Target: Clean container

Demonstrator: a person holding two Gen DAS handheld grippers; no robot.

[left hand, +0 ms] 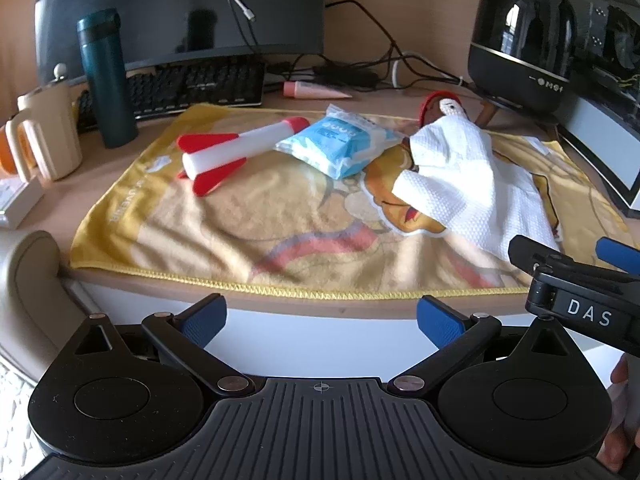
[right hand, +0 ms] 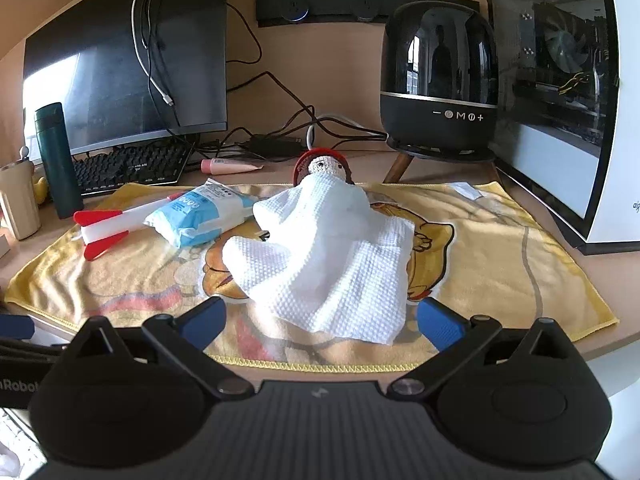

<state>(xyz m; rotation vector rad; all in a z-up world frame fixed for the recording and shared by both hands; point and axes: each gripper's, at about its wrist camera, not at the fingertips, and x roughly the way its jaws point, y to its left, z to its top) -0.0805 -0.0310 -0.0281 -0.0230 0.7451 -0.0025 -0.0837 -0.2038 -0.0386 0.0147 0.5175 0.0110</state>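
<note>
Your left gripper (left hand: 320, 322) hangs off the desk's front edge, jaws spread wide with nothing between them. Your right gripper (right hand: 320, 320) is just as wide and empty, low over the front edge of the yellow towel (right hand: 500, 264), with the white paper towel (right hand: 332, 264) straight ahead. That paper towel drapes over a knitted doll (right hand: 324, 166) near the towel's back edge. The red-and-white rocket (left hand: 236, 152) lies on its side at the towel's back-left corner, touching a blue wipes packet (left hand: 340, 144). A green flask (left hand: 106, 80) stands upright beside the keyboard (left hand: 180, 88).
</note>
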